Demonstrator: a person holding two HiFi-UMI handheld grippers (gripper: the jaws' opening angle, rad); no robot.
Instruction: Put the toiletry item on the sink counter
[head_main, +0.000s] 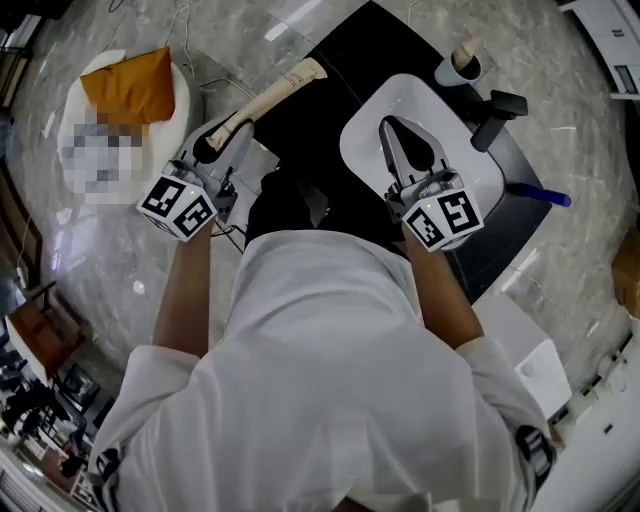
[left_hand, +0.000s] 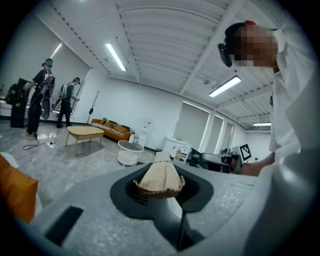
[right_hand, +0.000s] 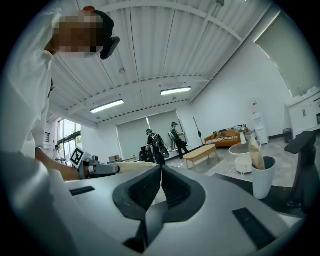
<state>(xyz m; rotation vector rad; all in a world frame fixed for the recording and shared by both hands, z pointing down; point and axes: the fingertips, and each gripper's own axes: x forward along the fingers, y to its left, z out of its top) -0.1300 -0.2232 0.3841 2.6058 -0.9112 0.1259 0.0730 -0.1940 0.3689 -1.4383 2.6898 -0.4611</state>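
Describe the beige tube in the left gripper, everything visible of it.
The beige tube is a matte, cream-coloured squeeze tube that looks soft. It has a wide, wavy crimped tail and tapers to a narrower, paler far end. The left gripper is shut on the tail and holds it out in the air. In the head view its far end overlaps the black counter. Nothing else touches it.
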